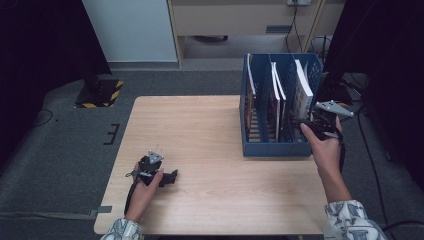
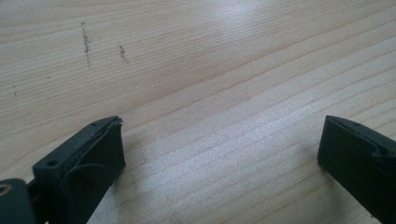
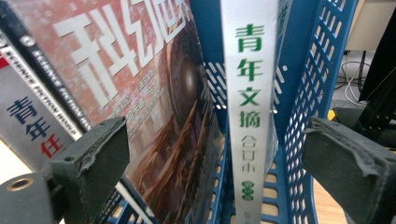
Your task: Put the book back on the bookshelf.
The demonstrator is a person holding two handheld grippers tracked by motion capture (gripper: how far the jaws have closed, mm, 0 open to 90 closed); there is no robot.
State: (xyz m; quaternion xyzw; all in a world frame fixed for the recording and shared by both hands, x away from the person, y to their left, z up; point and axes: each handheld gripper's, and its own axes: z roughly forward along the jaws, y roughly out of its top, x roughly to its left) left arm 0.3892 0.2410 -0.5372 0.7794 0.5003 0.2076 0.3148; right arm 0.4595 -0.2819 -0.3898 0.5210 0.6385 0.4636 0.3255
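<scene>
White-spined book (image 3: 247, 107) is standing upright in the rightmost compartment of a blue plastic file rack (image 1: 270, 147), whose walls are perforated in a lattice; the rack is sitting at the right side of a pale wood-grain counter (image 1: 210, 150). Green Chinese characters, 青年文摘, are running down the spine. Beside it, in the right gripper view, a glossy magazine (image 3: 154, 107) with a reddish cover and large white characters is leaning in the next compartment. The right hand-held gripper (image 3: 215, 163) is facing the spine with its black jaws standing wide apart, pressing on nothing. The left hand-held gripper (image 1: 167, 178) is lying low on the counter near its front left, jaws likewise apart over bare wood. Cables (image 1: 372, 150) are trailing across the grey carpet at the right.
</scene>
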